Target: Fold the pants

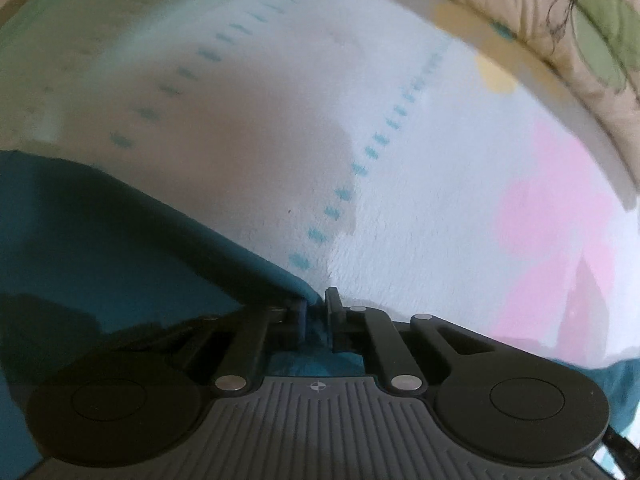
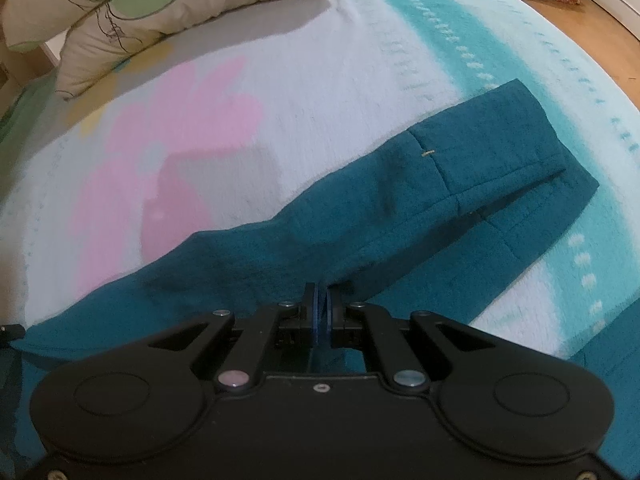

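Teal pants (image 2: 420,208), laid lengthwise on a bed covered by a fleecy blanket (image 2: 320,80). In the right wrist view the garment is seen running from the near left to the far right, where its squared end (image 2: 560,136) lies on the blanket's turquoise band (image 2: 440,32); a short pale stitch mark (image 2: 428,153) is visible beside a seam. No brand, label or legible writing can be made out on the cloth.

The right gripper (image 2: 321,308) is shown with its fingers clenched on the near edge of the pants, cloth pinched between the blue pads. In the left wrist view the left gripper (image 1: 318,312) is shown with its fingers drawn in on a corner of the same teal cloth, which is gathered between them; the picture is blurred. A small compass-like emblem (image 1: 315,387) is moulded on that gripper's ribbed body; no lettering is readable.

Beyond the pants, open blanket is seen: white ground with pink patches (image 2: 172,152) and rows of teal dashes (image 1: 360,168). A leaf-printed pillow (image 2: 132,12) lies at the far left. At the far right the bed edge gives way to wooden floor (image 2: 560,28).
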`<state>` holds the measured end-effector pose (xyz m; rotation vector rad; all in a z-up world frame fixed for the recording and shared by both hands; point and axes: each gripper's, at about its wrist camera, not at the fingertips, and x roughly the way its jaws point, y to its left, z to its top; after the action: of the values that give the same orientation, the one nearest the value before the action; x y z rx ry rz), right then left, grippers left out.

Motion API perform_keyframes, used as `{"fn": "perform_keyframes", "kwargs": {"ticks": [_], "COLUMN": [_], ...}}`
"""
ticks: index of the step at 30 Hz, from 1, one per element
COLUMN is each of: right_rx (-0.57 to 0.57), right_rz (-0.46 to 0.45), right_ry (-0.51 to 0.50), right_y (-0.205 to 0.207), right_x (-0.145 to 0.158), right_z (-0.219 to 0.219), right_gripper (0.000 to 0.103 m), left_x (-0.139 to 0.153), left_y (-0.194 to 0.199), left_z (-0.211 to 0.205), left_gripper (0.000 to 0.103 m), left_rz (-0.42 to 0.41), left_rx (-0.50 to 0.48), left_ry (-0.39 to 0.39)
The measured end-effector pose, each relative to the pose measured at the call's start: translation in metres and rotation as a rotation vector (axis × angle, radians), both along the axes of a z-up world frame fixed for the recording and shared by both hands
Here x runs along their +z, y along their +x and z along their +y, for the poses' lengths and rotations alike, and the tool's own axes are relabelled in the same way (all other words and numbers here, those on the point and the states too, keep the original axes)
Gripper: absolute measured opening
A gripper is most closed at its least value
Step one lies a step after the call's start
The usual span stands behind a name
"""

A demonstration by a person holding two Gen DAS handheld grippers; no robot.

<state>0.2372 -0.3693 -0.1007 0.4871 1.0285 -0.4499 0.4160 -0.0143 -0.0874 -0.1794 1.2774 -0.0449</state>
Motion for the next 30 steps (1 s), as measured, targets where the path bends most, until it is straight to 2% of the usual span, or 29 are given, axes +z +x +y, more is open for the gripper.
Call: {"fn": "perform_keyframes", "kwargs": {"ticks": [2,8,11,14,18,22,26,30], "right_rx": [-0.007,0.003,0.007,0.007,0.003,-0.024,-0.045,-0.043], "right_rz": [-0.017,-0.097,-0.134,-0.146,-0.124,-0.068,0.018,0.076], "right_ry": [0.004,-0.031,-0.040,-0.026,0.009,0.049,0.096,0.082], "right_y": [-0.006,-0.048,-0.081,-0.118,-0.164,-0.195,-0.211,-0.216], "right_x": [0.007,0.055,0.079,0.091,0.087,0.068,0.037,0.021], "right_z": [0.000,0.014,0.025,0.037,0.051,0.064,0.074,0.084], "right_gripper": [0.008,0.008,0.008,0.008,0.008,0.008,0.009,0.009], "left_x": [0.018,0.086,0.107,0.115,0.102,0.080,0.048,0.021], "left_y": [-0.013,-0.083,-0.120,-0.160,-0.207,-0.238,-0.258,-0.267], "left_z": [-0.002,0.001,0.008,0.019,0.035,0.048,0.056,0.062], "left_gripper": [0.004,0.004,0.004,0.004,0.004,0.004,0.004,0.004], "left_rz": [-0.061,-0.231,-0.292,-0.319,-0.304,-0.255,-0.189,-0.140], "left_rx": [-0.028,-0.124,-0.155,-0.179,-0.195,-0.193,-0.171,-0.152], "left_ry": [0.028,0.089,0.107,0.120,0.135,0.150,0.173,0.196]}}
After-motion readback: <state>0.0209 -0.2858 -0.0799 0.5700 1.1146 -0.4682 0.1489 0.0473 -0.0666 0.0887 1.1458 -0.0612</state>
